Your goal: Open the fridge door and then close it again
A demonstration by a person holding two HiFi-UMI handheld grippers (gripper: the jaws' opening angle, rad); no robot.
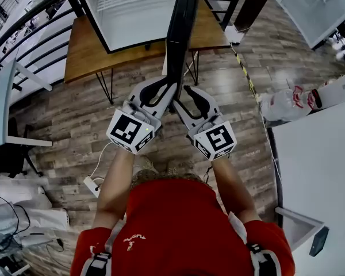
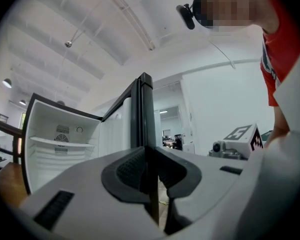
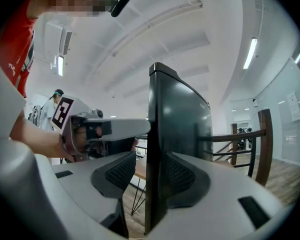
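Head view: one fridge door [image 1: 181,33], open, edge-on at 12 o'clock; two grippers; left gripper [image 1: 163,94] clamped on door edge; right gripper [image 1: 187,98] released, door between its jaws; one wooden table [image 1: 86,45] at 10 o'clock.

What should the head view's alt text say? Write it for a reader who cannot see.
Seen from above, a person in a red shirt holds the left tool and right tool at the near edge of a dark fridge door, which stands open. Beyond it, the white fridge sits on a wooden table.
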